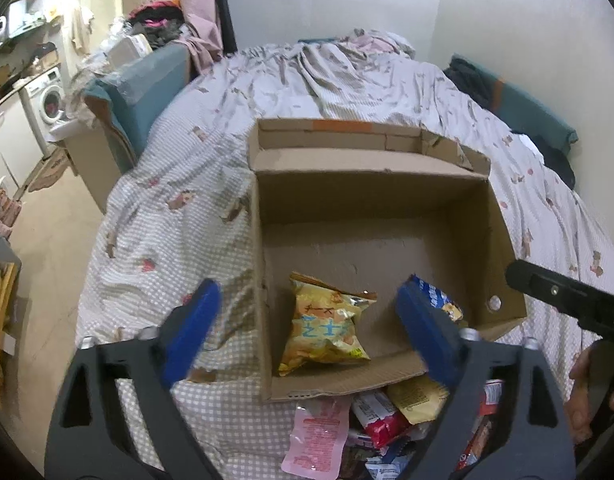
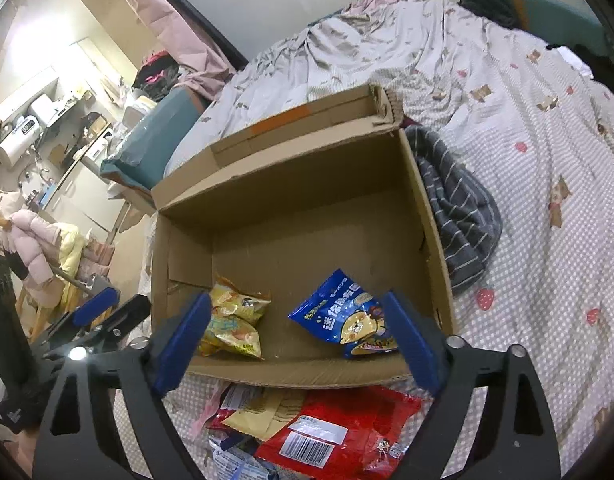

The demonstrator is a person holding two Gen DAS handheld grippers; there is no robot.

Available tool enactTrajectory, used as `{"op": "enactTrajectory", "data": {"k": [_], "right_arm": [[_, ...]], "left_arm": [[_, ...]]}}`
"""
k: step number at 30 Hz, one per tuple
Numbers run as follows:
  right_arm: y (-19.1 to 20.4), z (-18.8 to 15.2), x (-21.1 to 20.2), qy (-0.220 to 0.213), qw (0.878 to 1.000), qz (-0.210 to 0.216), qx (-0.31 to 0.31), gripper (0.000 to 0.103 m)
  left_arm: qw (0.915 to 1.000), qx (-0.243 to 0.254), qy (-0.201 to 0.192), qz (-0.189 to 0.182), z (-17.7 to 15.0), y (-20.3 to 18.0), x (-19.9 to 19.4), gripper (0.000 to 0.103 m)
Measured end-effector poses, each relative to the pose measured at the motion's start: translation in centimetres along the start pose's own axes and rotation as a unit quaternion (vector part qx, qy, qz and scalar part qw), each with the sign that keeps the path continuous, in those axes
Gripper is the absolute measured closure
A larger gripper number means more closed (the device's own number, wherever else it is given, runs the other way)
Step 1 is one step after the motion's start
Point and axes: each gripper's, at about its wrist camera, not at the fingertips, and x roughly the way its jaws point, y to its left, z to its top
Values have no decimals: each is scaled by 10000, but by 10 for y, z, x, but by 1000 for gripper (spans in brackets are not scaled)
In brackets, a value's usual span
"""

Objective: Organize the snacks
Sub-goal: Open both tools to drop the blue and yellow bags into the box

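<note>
An open cardboard box point(image 1: 371, 196) point(image 2: 307, 184) sits on the bed. Inside lie a yellow snack bag point(image 1: 325, 328) point(image 2: 233, 322) at the near left and a blue snack bag point(image 2: 353, 320) point(image 1: 437, 296) at the near right. A pile of loose snacks point(image 1: 367, 428) point(image 2: 307, 428) lies on the bed in front of the box, with a red bag point(image 2: 347, 424) and a pink pouch point(image 1: 317, 434). My left gripper point(image 1: 307, 328) is open and empty above the box's near edge. My right gripper point(image 2: 297, 336) is open and empty above the same edge.
The bed has a checked, printed cover point(image 1: 167, 216) point(image 2: 547, 200). A grey striped cloth point(image 2: 455, 200) lies right of the box. A teal cushion point(image 1: 143, 92) and a washing machine point(image 1: 47, 98) stand at the left. The right gripper's body point(image 1: 571, 296) shows in the left wrist view.
</note>
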Motion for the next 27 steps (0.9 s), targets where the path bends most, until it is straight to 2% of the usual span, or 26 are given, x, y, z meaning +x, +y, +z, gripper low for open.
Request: {"op": "enactTrajectory", "data": {"k": [2,10,16,27], "right_arm": [[1,-2,-5,-34,10000,33,-31,11],[12,-9,-33,-63,9999,101,-92,10],[9,-27,-51,22,9993,331,143,9],[-2,-63,-71,174,9990,216,347,9]], "left_arm": [[9998,-42,-141,91,-1,3,-9,1],[9997,71,-230,34,-4,1,-37,1],[9995,204,-149,173,-22,-3,-49,1],[9997,247,18,-14,-54,-2,-67,1]]}}
